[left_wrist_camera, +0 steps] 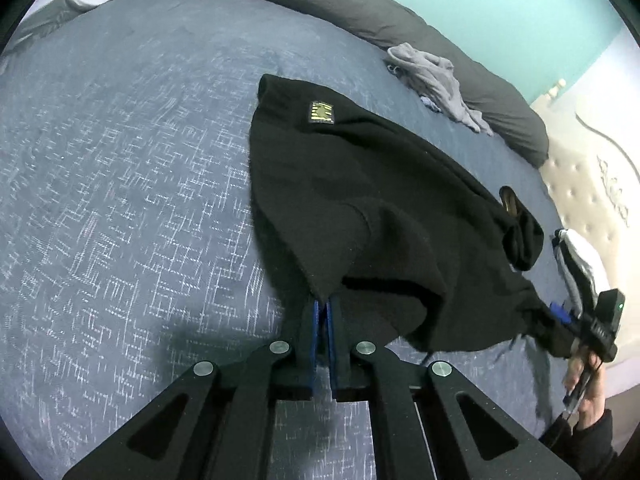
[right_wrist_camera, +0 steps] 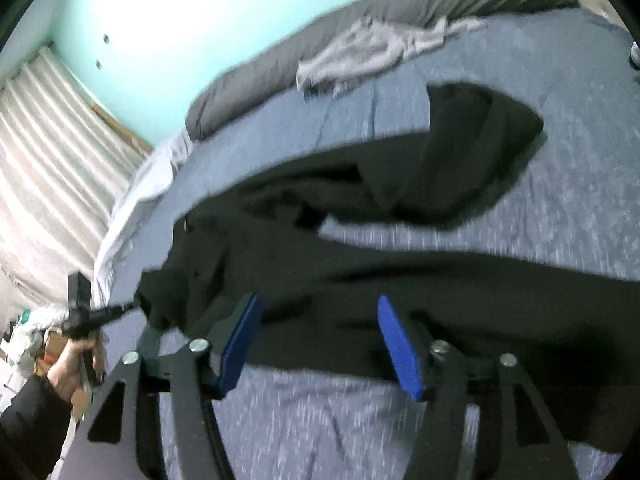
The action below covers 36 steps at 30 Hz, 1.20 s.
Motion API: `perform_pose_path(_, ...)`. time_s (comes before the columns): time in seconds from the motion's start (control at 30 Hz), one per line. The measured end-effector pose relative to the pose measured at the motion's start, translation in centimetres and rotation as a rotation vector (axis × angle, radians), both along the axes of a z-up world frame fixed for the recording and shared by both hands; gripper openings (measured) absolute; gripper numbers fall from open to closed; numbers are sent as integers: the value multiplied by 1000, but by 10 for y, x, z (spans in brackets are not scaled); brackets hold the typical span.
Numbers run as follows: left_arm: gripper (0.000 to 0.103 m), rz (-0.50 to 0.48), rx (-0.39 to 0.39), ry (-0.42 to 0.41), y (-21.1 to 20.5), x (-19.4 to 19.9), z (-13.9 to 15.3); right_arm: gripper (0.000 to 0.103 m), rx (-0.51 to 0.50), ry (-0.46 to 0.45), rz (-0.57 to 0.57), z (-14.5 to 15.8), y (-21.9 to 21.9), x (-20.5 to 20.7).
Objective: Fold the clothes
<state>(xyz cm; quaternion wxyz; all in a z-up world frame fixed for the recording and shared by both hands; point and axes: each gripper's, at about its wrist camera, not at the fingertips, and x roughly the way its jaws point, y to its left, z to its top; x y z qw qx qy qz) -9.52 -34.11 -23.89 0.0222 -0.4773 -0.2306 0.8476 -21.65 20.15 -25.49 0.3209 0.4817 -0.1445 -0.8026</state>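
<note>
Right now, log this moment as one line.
left gripper: shut on black fleece garment | right gripper: open | blue patterned bedspread

Blue bedspread (left_wrist_camera: 120, 160), dark bolster (left_wrist_camera: 360, 12), teal wall (left_wrist_camera: 500, 8), tufted headboard (left_wrist_camera: 580, 184)

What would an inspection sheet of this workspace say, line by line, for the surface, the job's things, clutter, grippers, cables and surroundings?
Surface: bed with blue patterned cover, mostly bare.
Job's things: black garment with a yellow patch, spread and partly lifted; crumpled grey garment near the dark duvet.
Clutter: nothing seen on the cover besides the clothes.
Grippers: left hand-held gripper shut on the black garment's edge; right hand-held gripper open over its hem.
Cables: nothing seen clearly.
Surroundings: turquoise wall, tufted headboard, striped curtain.
</note>
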Motion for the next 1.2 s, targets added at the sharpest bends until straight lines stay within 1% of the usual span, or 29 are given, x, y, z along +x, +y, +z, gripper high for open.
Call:
perform_pose_path(0.07,11,12,15,4,-4,-2,-3,63,35,-55,-14,-6,-1,0)
perform_pose_path(0.1,13,21,18,9,-5,-3,-5,63,38,-77,-16,-8,-1,1)
perform_pose_path(0.17,19,41,33,23,-9,-4,-7,63,28,-121,-21,-11,-1,5)
perform_pose_path(0.27,25,61,59,46,-15,-5,-6,63,75,-140,-27,-15,-3,9)
perform_pose_path(0.37,30,54,52,58,-14,-7,-3,63,115,-85,-15,-7,-7,4)
perform_pose_path(0.43,31,48,49,59,-15,-9,-1,63,142,-47,-7,-2,-11,0)
perform_pose_path(0.47,31,46,48,61,-15,-10,0,63,156,-28,-3,1,-12,-2)
perform_pose_path(0.6,31,45,53,72,-18,-14,2,63,260,49,74,5,-32,-17)
perform_pose_path(0.77,30,26,47,71,-17,-20,3,63,403,112,237,-10,-73,-27)
perform_pose_path(0.83,30,18,43,71,-16,-23,3,63,438,119,277,-17,-81,-28)
perform_pose_path(0.87,23,11,38,71,-15,-24,3,63,448,123,289,-20,-84,-29)
perform_pose_path(0.93,17,-2,28,72,-12,-26,4,62,465,132,310,-26,-89,-30)
perform_pose_path(0.97,14,-7,24,71,-11,-26,4,55,471,137,313,-28,-90,-31)
perform_pose_path(1.0,13,-12,19,70,-9,-27,5,50,471,136,321,-31,-91,-32)
perform_pose_path(1.07,8,-19,13,69,-8,-28,7,22,473,123,337,-35,-93,-32)
perform_pose_path(1.13,7,-19,11,74,-8,-26,11,7,482,144,356,-32,-92,-27)
perform_pose_path(1.2,5,-18,10,83,-10,-23,16,5,484,162,376,-27,-90,-22)
